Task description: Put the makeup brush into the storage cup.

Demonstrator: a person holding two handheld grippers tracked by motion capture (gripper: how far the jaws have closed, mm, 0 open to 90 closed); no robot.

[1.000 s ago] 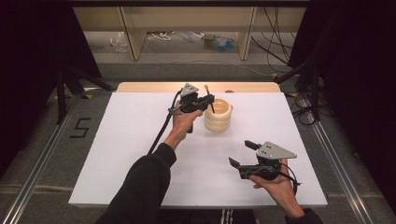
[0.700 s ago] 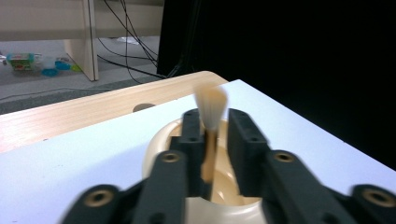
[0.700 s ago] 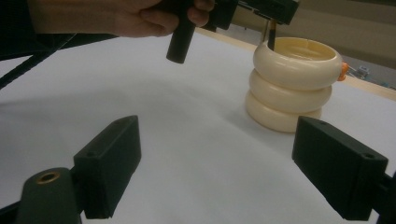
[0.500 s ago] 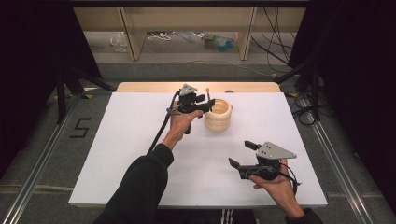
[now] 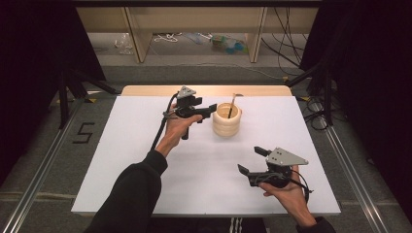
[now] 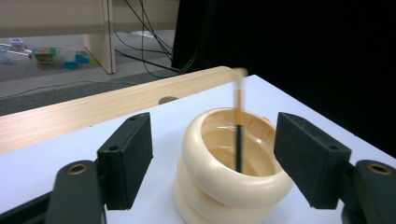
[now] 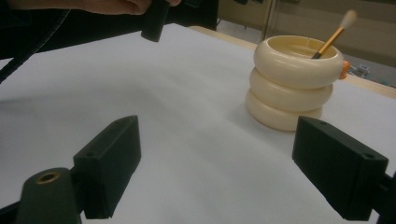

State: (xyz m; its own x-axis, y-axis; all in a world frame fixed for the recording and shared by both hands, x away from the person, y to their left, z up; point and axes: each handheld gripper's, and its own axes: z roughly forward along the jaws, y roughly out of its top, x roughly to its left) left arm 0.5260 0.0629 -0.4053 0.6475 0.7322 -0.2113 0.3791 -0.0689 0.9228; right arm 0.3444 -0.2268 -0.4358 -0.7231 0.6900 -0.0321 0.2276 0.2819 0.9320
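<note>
A cream ribbed cup [image 5: 227,121] stands upright on the white board [image 5: 145,160], right of centre toward the back. A thin brush [image 5: 231,106] leans inside it, bristle end up; in the left gripper view the brush [image 6: 239,121] looks blurred. My left gripper [image 5: 213,109] hovers just left of the cup, open and holding nothing, and its jaws frame the cup [image 6: 224,186] from a short way off. My right gripper [image 5: 251,160] is held near the front right, open and holding nothing, pointing at the cup [image 7: 292,84] and brush [image 7: 334,35].
A wooden table edge [image 5: 204,90] runs behind the white board. A small orange object [image 7: 344,70] peeks out behind the cup. Shelf legs, cables and dark stands are on the floor beyond. The left hand's gripper handle [image 7: 154,18] hangs at the top of the right gripper view.
My left gripper has drawn back to the left from above the cup's rim. The brush stays in the cup. The right gripper has not moved.
</note>
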